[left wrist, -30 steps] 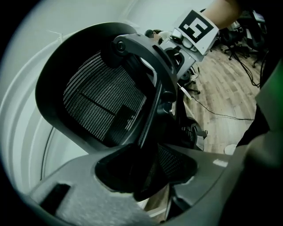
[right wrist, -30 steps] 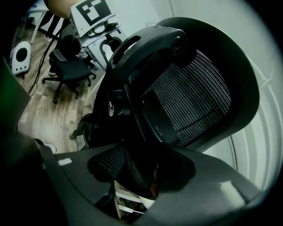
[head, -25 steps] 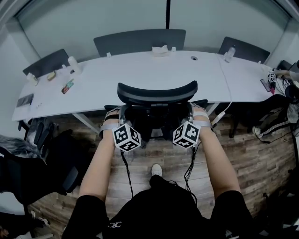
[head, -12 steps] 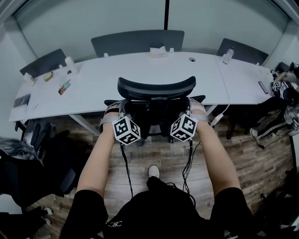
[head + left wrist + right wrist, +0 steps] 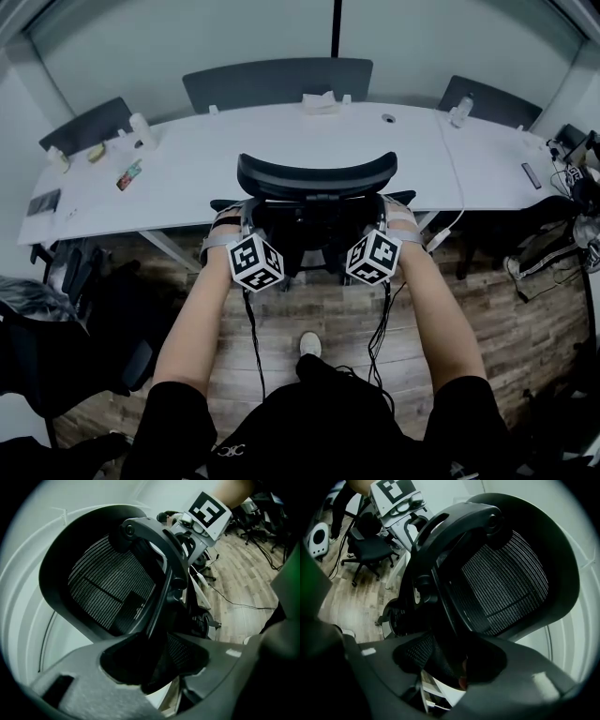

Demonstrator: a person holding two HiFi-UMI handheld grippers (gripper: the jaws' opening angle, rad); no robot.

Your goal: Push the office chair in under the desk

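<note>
The black mesh office chair stands at the white desk, its headrest over the desk's near edge and its seat hidden under the tabletop. My left gripper grips the backrest's left edge and my right gripper grips its right edge. In the left gripper view the backrest fills the frame and its rim sits clamped between the jaws of the left gripper. The right gripper view mirrors this: the mesh back has its rim caught in the right gripper.
Dark chairs stand behind the desk, and another at my left. A tissue box, a bottle and small items lie on the desk. Cables hang over the wood floor by my shoe.
The chair and both grippers moved a little toward the desk during the first half second, then held still. A hand at the desk's right end has withdrawn.
</note>
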